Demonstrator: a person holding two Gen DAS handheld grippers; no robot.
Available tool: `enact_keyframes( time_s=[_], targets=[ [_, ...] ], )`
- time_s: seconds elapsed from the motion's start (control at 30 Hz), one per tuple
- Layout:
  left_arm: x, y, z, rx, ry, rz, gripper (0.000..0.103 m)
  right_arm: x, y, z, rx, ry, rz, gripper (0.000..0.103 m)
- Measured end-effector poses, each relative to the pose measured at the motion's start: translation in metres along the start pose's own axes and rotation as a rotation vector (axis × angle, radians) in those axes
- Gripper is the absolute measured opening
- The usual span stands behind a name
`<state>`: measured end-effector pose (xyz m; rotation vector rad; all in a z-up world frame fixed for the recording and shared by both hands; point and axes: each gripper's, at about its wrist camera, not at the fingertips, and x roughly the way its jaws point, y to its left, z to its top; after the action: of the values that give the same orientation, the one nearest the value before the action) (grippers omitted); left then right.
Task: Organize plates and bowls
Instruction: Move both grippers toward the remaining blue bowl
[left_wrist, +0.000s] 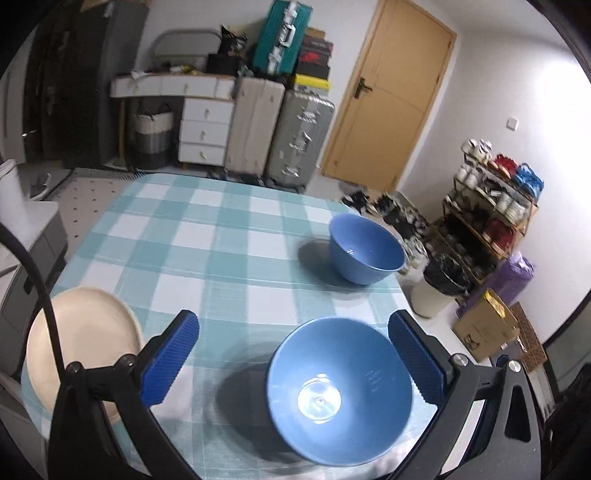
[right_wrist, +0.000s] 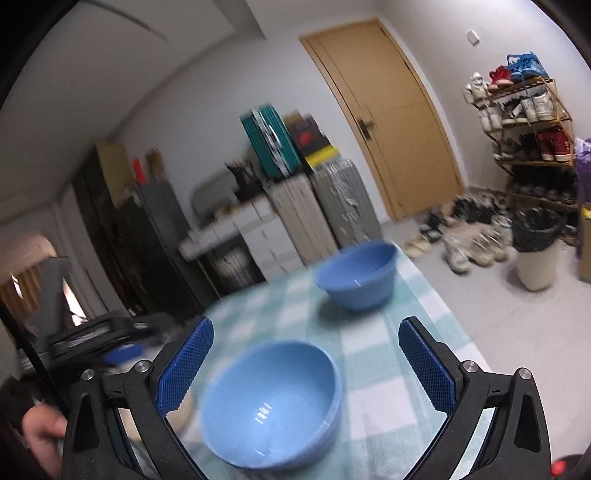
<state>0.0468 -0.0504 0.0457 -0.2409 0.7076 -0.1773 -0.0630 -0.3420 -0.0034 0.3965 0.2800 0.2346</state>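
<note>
Nowhere legible writing; plain blue bowls (left_wrist: 340, 395)

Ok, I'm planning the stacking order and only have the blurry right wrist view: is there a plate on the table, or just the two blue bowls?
Observer: Yes. The left wrist view shows a cream plate at the left edge of the checked tablecloth.
Operator: Anything on it?
Observer: Nothing on the part I can see. A black cable and a gripper finger cover some of it.
Operator: And the left gripper?
Observer: The left gripper is open and holds nothing. The near blue bowl sits between its fingers, closer to the right one.
</note>
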Motion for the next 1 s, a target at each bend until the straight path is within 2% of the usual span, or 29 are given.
enact_keyframes(
  time_s=[0.1,0.23,0.33,0.37,0.5,0.57,0.67,0.77,0.9,1.0],
  targets=[
    [0.008,-0.012,0.029,0.046,0.031,0.016,0.103,0.002,0.011,0.014,-0.067,-0.004,-0.002,0.102],
    [0.027,-0.039,0.065,0.175,0.03,0.187,0.103,0.021,0.017,0.048,-0.165,-0.001,-0.02,0.102],
    [0.062,-0.06,0.08,0.317,0.117,0.229,0.103,0.054,0.009,0.071,-0.191,0.083,-0.024,0.102],
    [0.072,-0.063,0.084,0.332,0.14,0.243,0.103,0.063,0.005,0.076,-0.199,0.098,-0.031,0.102],
    [0.119,-0.063,0.111,0.26,0.255,0.186,0.103,0.105,-0.023,0.098,-0.182,0.13,-0.059,0.102],
    [0.139,-0.061,0.119,0.221,0.277,0.174,0.103,0.124,-0.041,0.108,-0.14,0.151,-0.047,0.102],
    [0.173,-0.058,0.132,0.201,0.307,0.233,0.103,0.159,-0.08,0.12,-0.043,0.215,-0.027,0.102],
    [0.2,-0.051,0.142,0.152,0.336,0.22,0.103,0.194,-0.111,0.124,0.031,0.304,0.01,0.102],
    [0.24,-0.053,0.142,0.143,0.414,0.188,0.103,0.238,-0.144,0.125,0.097,0.379,-0.022,0.102],
    [0.269,-0.059,0.133,0.146,0.477,0.175,0.102,0.278,-0.162,0.123,0.084,0.471,-0.037,0.095]
  ],
)
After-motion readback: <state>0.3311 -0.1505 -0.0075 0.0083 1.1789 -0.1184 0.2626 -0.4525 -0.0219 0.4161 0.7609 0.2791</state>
